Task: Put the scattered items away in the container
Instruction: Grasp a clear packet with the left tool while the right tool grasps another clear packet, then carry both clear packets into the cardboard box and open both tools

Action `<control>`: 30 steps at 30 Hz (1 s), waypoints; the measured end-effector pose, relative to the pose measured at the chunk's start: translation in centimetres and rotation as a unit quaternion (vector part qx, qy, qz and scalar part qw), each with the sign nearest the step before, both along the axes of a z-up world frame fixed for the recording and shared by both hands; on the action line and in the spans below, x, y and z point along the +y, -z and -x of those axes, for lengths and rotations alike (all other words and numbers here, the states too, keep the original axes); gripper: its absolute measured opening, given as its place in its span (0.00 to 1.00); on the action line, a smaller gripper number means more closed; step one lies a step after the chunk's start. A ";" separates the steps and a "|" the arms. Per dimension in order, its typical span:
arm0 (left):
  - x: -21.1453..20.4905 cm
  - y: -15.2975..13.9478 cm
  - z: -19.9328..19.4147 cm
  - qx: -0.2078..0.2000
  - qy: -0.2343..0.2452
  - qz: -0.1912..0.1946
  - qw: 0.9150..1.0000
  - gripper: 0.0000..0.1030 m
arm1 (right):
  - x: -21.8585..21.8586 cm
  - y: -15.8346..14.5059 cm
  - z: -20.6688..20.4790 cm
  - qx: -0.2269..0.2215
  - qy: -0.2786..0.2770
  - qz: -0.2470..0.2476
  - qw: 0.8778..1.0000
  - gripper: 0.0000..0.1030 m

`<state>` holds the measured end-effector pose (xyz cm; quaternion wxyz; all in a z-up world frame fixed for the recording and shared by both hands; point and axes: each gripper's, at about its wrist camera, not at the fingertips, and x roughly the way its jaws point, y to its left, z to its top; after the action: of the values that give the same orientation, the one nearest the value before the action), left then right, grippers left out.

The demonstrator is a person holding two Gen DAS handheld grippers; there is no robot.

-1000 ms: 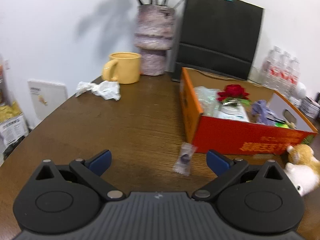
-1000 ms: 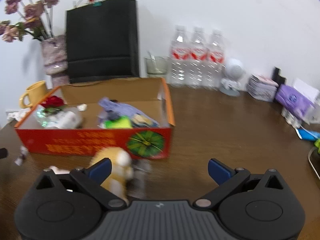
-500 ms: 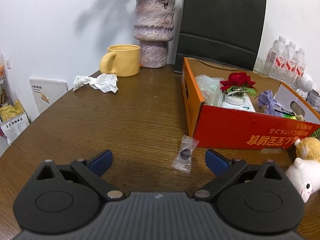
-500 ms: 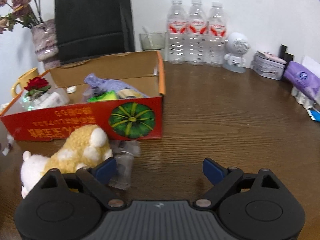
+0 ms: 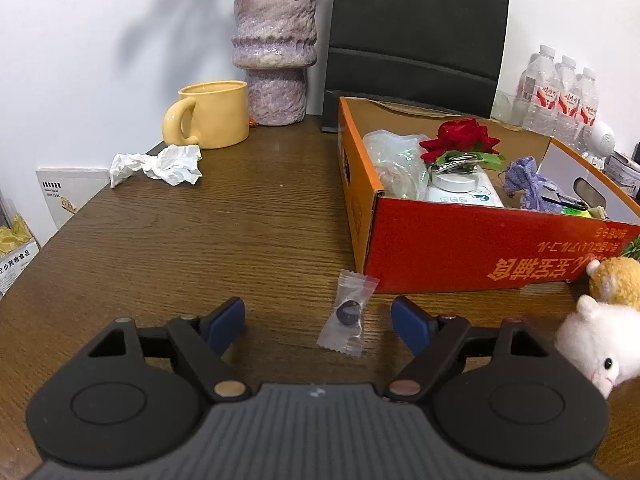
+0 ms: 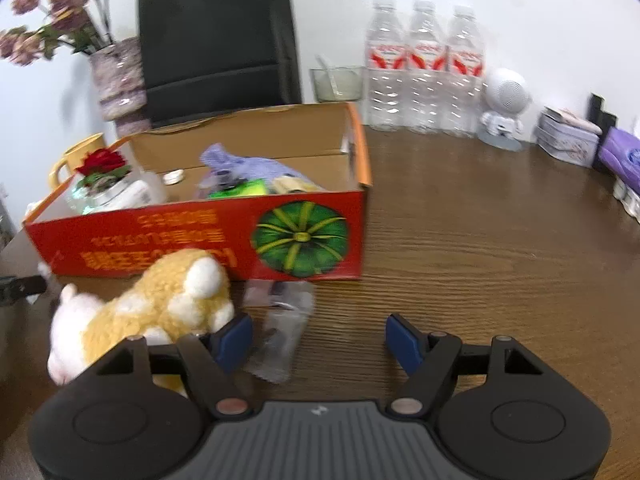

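Brown wood-grain tabletop (image 5: 240, 232) runs back to a white wall, and the red cardboard box (image 5: 480, 248) serves as the landmark for everything else. Far left of the box, by the wall, a yellow mug (image 5: 212, 114) stands with a crumpled tissue (image 5: 160, 164) just in front of it, both still outside the container. Nearer, off the box's front left corner, a clear candy wrapper (image 5: 348, 314) lies flat on the wood; the left tongs (image 5: 320, 320) have closed in on it over the last second and now straddle it, spread wide and holding nothing. Inside the box sit a red rose (image 5: 460, 136), a plastic bag and a purple cloth. Along the box's front wall, towards its right half, a plush toy (image 6: 160, 304) lies on its side with a clear packet (image 6: 280, 328) just beside it. The right tongs (image 6: 318, 340) have dropped lower and nearer, spread wide and empty, the left pad against the plush and the packet between the pads. Both hands look set to pinch, so two more loose items should soon be ready to lift over the rim.
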<state>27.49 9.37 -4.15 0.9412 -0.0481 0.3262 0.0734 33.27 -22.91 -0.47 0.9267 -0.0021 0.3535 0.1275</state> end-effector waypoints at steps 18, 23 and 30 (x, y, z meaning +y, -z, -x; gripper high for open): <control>-0.5 -0.1 0.9 -0.027 0.025 -0.001 0.999 0.16 | 2.4 0.1 1.0 -0.017 -0.022 0.035 0.999 0.15; -0.9 -0.5 1.7 -0.041 0.028 -0.009 0.999 0.16 | 1.9 -0.1 1.4 -0.021 -0.017 0.025 0.999 0.15; 0.1 -2.0 3.6 -0.070 0.033 0.022 0.997 0.16 | 0.8 -1.1 2.6 -0.041 -0.001 0.016 0.999 0.15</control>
<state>23.85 9.45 -2.12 0.9623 -0.0635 0.2627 0.0317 30.64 -22.11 0.59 0.9401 -0.0221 0.3174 0.1228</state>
